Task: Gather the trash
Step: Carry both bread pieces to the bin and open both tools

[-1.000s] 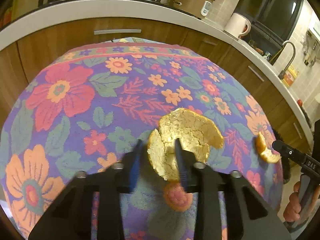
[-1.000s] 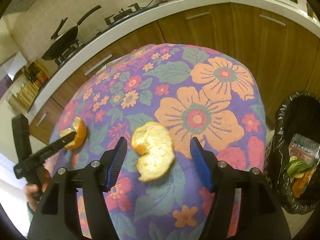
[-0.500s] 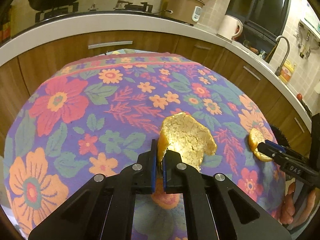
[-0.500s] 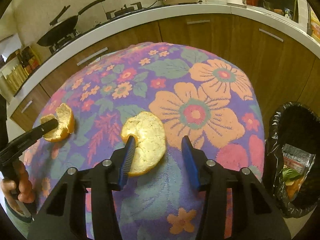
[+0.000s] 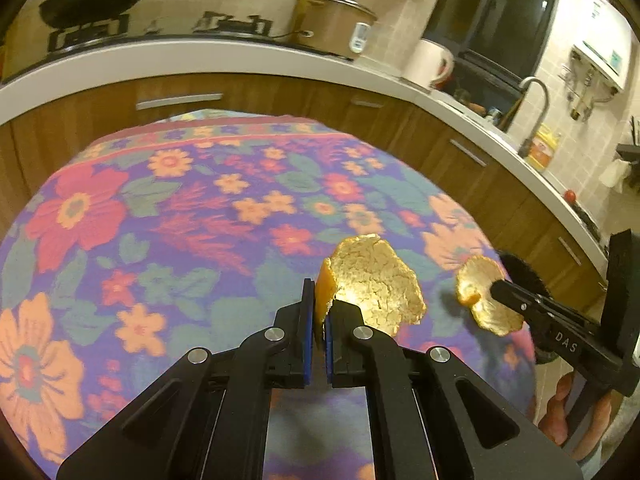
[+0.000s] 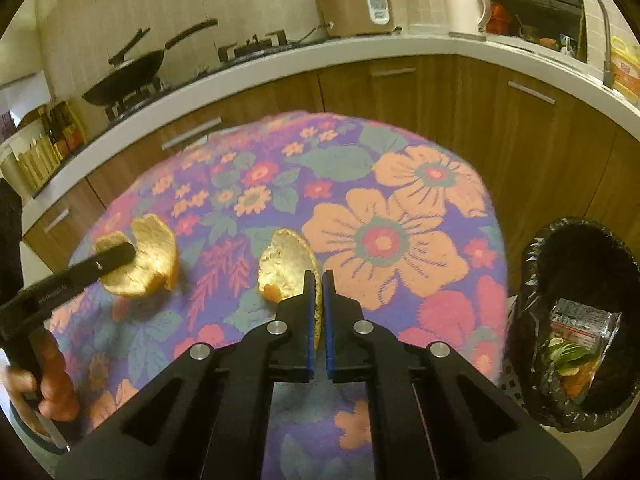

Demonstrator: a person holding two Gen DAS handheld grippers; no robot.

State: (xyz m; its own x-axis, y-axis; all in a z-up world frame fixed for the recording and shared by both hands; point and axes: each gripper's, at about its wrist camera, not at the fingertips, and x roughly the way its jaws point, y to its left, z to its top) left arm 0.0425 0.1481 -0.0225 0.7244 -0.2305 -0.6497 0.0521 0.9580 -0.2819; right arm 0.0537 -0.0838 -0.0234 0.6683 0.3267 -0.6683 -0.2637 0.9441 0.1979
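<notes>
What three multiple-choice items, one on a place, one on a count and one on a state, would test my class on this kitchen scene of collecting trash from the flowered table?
1. Where does the trash bin stand in the right wrist view?
A. On the counter
B. Off the table's right edge
C. Under the wok

2. How many pieces of orange peel are in view?
A. One
B. Two
C. Four

3. What is the state of the left gripper?
A. Shut on a peel
B. Wide open above the cloth
C. Shut on nothing

Answers:
1 B: the black-lined trash bin sits beyond the tablecloth on the right.
2 B: the larger peel and the smaller peel, one per gripper.
3 A: the left gripper pinches the larger peel's edge; the right gripper likewise clamps the smaller one.
</notes>
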